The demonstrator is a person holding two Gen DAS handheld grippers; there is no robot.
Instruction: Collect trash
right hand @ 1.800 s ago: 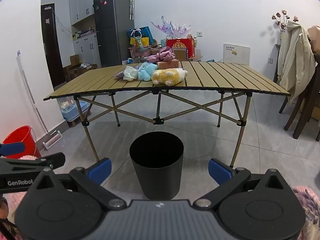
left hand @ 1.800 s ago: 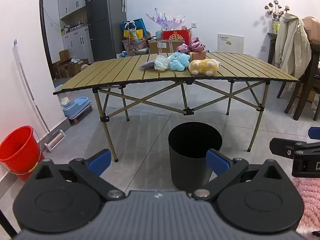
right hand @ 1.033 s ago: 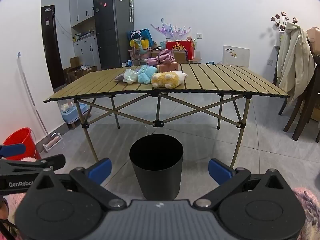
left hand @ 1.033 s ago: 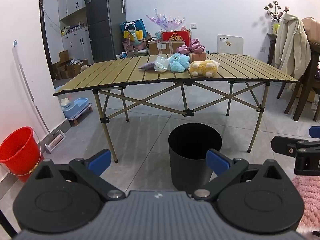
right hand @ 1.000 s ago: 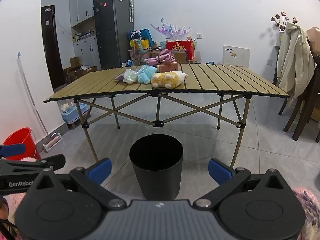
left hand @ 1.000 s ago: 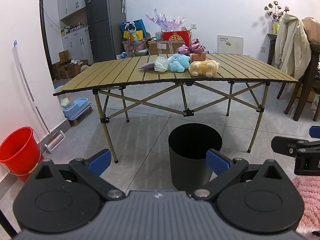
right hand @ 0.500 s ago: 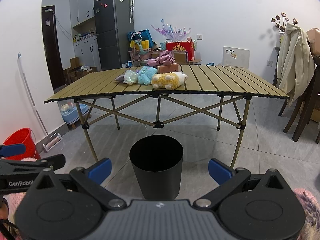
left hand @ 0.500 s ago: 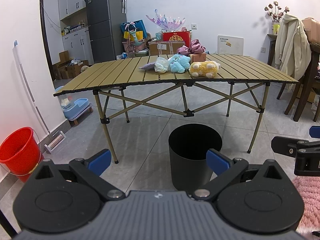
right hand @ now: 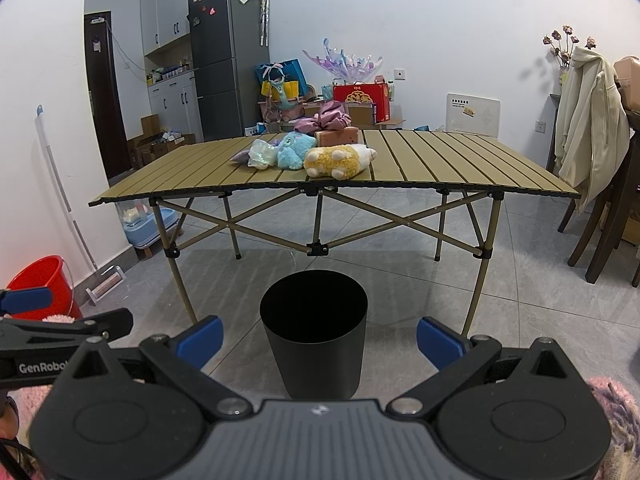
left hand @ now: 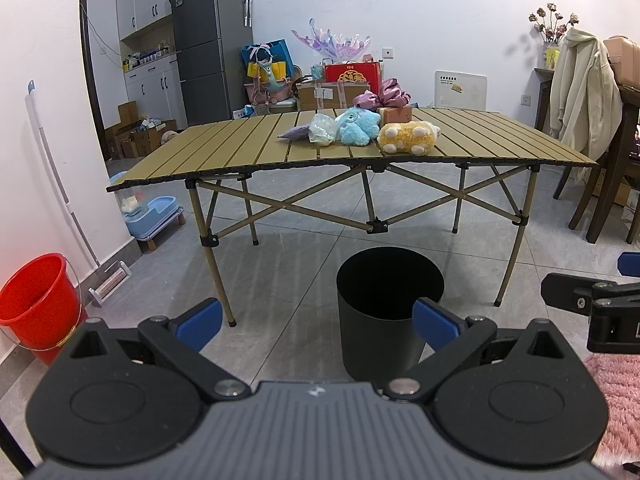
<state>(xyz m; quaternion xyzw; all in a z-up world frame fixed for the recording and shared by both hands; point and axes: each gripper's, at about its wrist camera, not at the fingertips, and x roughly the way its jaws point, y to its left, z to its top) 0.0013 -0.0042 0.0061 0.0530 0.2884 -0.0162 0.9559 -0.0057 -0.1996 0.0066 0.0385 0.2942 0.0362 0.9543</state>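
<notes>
Ahead of both wide-open, empty grippers, left gripper [left hand: 316, 316] and right gripper [right hand: 318, 338], crumpled plastic wrapper [left hand: 323, 133]: likely light, crushable; pinch its bunched top.

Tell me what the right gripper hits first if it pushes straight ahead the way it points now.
Most likely the black bin: it stands on the floor directly between the open right gripper fingers. Depth is unclear; a level path might pass over its rim.
</notes>
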